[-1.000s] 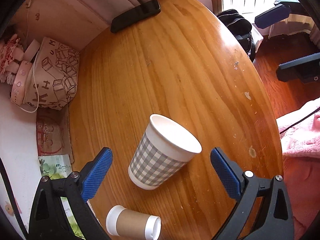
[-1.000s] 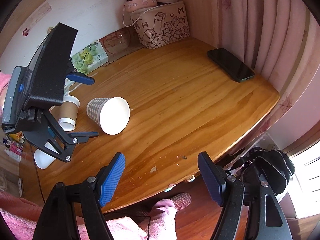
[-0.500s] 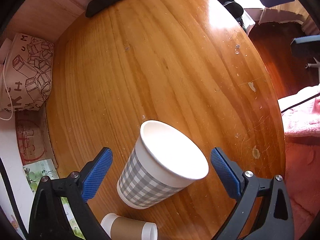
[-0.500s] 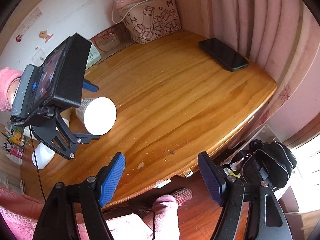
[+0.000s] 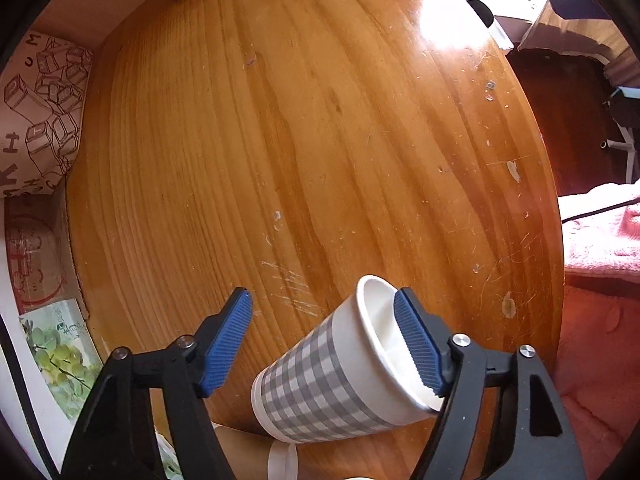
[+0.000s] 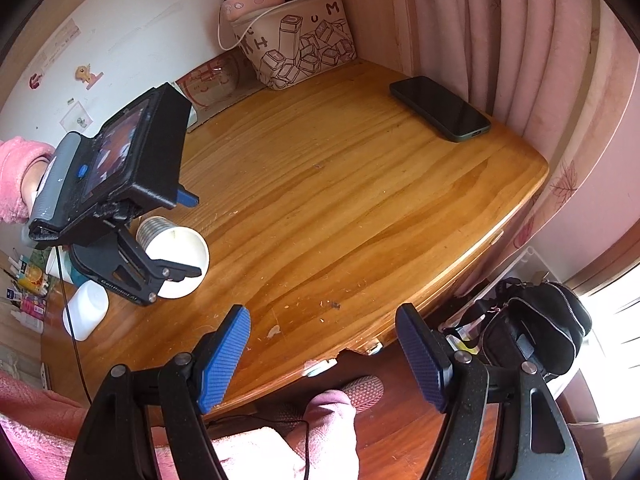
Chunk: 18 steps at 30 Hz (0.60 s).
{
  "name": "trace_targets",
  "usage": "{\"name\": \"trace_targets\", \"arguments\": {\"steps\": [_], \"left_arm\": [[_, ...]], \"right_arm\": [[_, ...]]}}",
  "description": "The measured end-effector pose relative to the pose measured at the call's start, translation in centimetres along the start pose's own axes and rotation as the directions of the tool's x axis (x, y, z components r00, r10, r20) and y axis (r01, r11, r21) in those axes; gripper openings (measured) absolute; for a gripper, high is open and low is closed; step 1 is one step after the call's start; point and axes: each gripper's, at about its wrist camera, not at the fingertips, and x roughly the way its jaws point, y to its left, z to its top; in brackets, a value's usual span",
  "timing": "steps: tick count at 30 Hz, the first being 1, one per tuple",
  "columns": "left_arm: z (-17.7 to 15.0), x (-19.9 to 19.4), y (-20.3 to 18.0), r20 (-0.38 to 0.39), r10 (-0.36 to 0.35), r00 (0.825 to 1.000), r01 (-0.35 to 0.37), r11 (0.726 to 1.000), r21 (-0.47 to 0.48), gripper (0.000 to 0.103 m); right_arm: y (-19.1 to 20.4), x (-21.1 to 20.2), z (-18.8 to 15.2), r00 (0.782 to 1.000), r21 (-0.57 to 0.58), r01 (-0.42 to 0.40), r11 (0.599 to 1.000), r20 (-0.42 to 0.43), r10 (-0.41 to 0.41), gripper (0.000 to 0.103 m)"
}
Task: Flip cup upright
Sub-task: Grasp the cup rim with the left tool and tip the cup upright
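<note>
A wooden table (image 6: 360,200) filled the centre of the right wrist view. A dark phone (image 6: 440,108) lay flat near its upper right edge, beside pink curtains (image 6: 520,40). A printed fabric bag (image 6: 300,52) stood at the top, against the wall. At the lower right, a black bag (image 6: 536,328) sat on the floor. A white bottle (image 6: 86,310) lay at the left.

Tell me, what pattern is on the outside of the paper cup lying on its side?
A grey and white check on the paper cup; its inside is plain white. The left wrist view shows it best.
</note>
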Motion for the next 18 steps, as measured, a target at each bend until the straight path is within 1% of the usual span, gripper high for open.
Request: {"name": "trace_targets", "arguments": {"steps": [1, 2, 3, 6, 10, 14, 18], "left_arm": [[0.0, 0.2, 0.1, -0.005, -0.013, 1.0, 0.013, 1.0, -0.02, 0.066], [-0.1, 0.2, 0.3, -0.01, -0.029, 1.0, 0.028, 0.999, -0.04, 0.063], [-0.1, 0.2, 0.5, -0.012, -0.046, 0.999, 0.045, 0.997, -0.062, 0.059], [-0.5, 0.1, 1.1, -0.007, -0.078, 0.997, 0.077, 0.991, -0.114, 0.046], [-1.2, -0.4, 1.6, 0.008, -0.11, 0.994, 0.11, 0.98, -0.163, 0.039], [-2.6, -1.3, 2.1, 0.048, -0.12, 0.992, 0.127, 0.969, -0.21, 0.033], [-4.0, -2.4, 2.2, 0.093, -0.144, 0.985, 0.164, 0.951, -0.262, 0.029]], "right_arm": [[0.0, 0.0, 0.0, 1.0, -0.001, 0.001, 1.0, 0.0, -0.001, 0.076], [0.0, 0.0, 0.0, 1.0, 0.0, 0.001, 1.0, 0.0, -0.001, 0.076], [0.0, 0.0, -0.1, 1.0, 0.001, 0.002, 1.0, -0.001, -0.002, 0.076], [0.0, -0.1, -0.2, 1.0, 0.005, 0.005, 1.0, 0.001, -0.005, 0.076], [0.2, -0.3, -0.4, 1.0, 0.006, 0.008, 1.0, 0.007, -0.008, 0.076], [0.5, -0.6, -0.6, 1.0, -0.003, 0.012, 1.0, 0.016, -0.012, 0.076], [1.2, -1.0, -0.8, 0.999, -0.023, 0.018, 1.0, 0.028, -0.017, 0.076]]}}
